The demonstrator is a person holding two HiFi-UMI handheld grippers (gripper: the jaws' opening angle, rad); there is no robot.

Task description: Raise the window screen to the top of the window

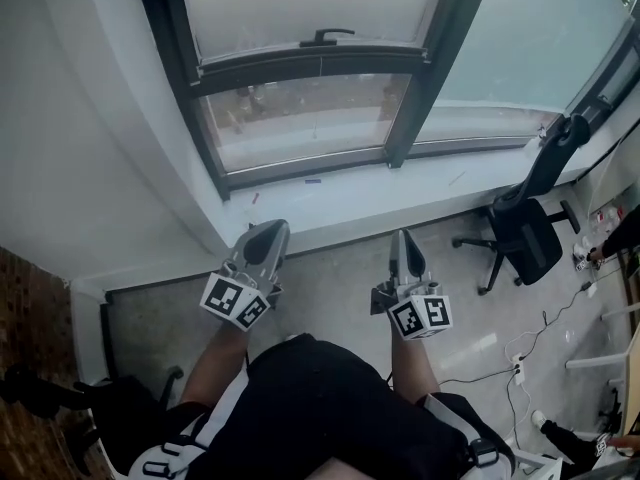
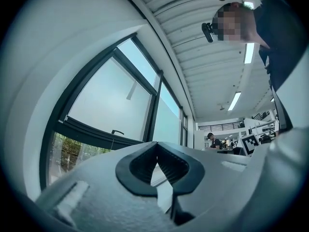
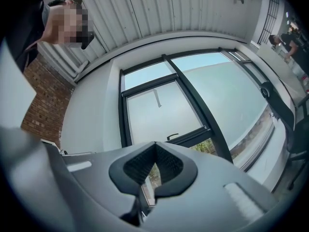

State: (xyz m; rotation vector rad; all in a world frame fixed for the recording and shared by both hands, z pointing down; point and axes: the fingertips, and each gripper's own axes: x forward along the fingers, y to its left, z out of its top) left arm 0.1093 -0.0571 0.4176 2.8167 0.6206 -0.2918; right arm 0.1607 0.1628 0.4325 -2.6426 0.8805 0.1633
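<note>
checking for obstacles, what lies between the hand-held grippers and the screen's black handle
Head view: the white window sill, dark frame rail and clear lower glass pane.

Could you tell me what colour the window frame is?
Black window frame, clearest in the head view.

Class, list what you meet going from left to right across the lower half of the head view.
Red-brown brick wall, left gripper, right gripper, black swivel office chair.

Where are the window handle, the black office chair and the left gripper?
window handle (image 1: 328, 36): head view, on its black lever.
office chair (image 1: 527, 240): head view, on the seat.
left gripper (image 1: 270, 232): head view, at its closed fingertips.
</note>
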